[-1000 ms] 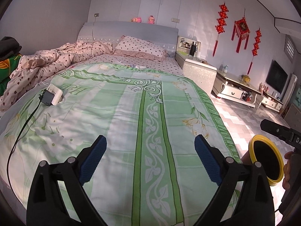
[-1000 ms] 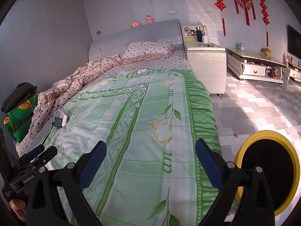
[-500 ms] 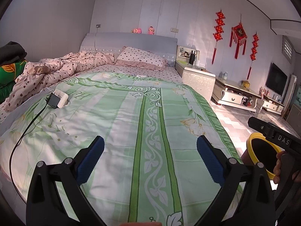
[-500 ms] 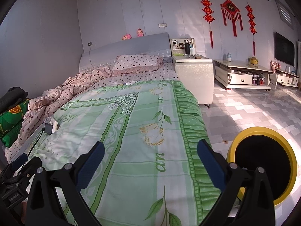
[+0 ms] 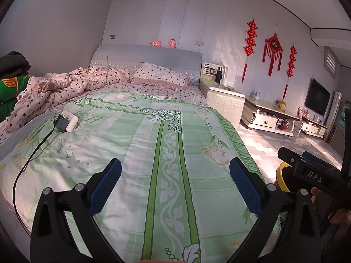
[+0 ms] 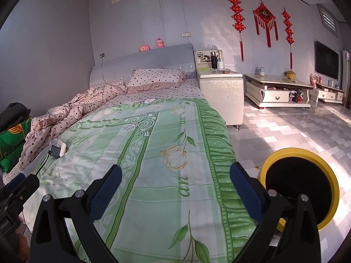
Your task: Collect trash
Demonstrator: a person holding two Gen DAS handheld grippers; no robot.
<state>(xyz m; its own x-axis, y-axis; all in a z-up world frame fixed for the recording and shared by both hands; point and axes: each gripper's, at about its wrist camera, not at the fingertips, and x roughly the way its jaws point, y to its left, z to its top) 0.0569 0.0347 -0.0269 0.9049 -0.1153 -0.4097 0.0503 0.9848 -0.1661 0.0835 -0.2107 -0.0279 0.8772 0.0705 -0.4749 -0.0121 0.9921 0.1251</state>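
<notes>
Two dimpled blue pads line the left hand-held gripper (image 5: pixel 175 184), spread wide and empty over the green floral quilt (image 5: pixel 136 153). From the right wrist, the right hand-held gripper (image 6: pixel 175 184) gapes empty; a round yellow-rimmed trash bin (image 6: pixel 298 188) stands on glossy tiles, lower right.

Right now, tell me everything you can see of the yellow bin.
The bin is round, with a thick yellow rim, smooth like plastic, and a black inside; whether that is a liner or just shadow is unclear, and nothing shows in it. It stands on the pale tiled floor, beside the foot of the bed, mouth tipped toward the camera. The right gripper, open, hides its lower left edge. In the left view only a sliver of rim shows behind the right gripper.
</notes>
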